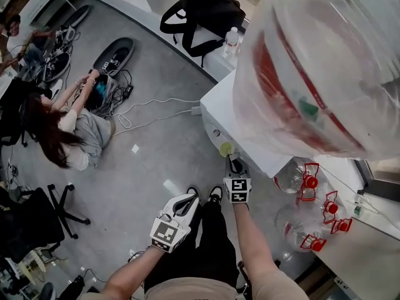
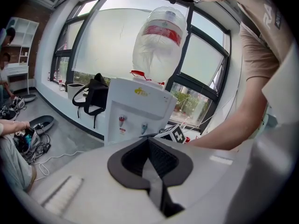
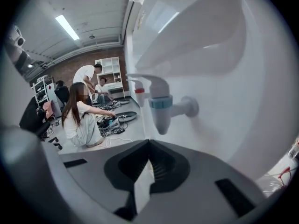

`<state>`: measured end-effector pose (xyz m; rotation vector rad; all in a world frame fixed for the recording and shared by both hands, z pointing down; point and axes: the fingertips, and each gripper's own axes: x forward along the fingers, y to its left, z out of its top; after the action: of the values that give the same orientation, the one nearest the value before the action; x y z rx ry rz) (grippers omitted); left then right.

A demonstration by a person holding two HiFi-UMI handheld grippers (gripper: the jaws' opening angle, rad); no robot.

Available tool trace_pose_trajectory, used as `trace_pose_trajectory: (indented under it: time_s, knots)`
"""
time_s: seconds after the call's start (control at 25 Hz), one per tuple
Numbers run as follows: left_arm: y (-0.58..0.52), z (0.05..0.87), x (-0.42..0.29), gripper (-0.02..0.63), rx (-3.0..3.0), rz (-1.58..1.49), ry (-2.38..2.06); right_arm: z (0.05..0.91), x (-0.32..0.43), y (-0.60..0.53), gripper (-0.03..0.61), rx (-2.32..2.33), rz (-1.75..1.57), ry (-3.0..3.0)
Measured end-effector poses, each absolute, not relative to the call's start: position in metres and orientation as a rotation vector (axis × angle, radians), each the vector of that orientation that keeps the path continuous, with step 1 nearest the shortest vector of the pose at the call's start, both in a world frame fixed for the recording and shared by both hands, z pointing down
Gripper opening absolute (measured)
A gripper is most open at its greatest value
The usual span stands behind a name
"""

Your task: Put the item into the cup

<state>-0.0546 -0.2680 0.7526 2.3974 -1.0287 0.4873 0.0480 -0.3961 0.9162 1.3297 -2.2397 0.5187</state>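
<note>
Yellow-green at its tip, the right gripper in the head view holds a small yellow-green round cup against the white water dispenser. The left gripper hangs lower and farther off.

Left gripper view: the jaws are pressed together and empty, with the dispenser ahead.

Right gripper view: the jaws pinch a thin pale wall, the cup's I'd judge, just below the blue tap. I can see no item to put in.

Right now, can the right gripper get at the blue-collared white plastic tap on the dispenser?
Probably yes: the blue-collared tap hangs just ahead of the right gripper, with nothing between them.
</note>
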Motion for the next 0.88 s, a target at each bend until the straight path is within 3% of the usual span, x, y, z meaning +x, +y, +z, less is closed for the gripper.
trace_pose_trajectory:
  time_s: [0.88]
  knots:
    - [-0.252,0.768,-0.057,0.008,2.378,0.515,-1.012,0.937,0.048,-0.413,0.012,1.359,0.504,-2.248]
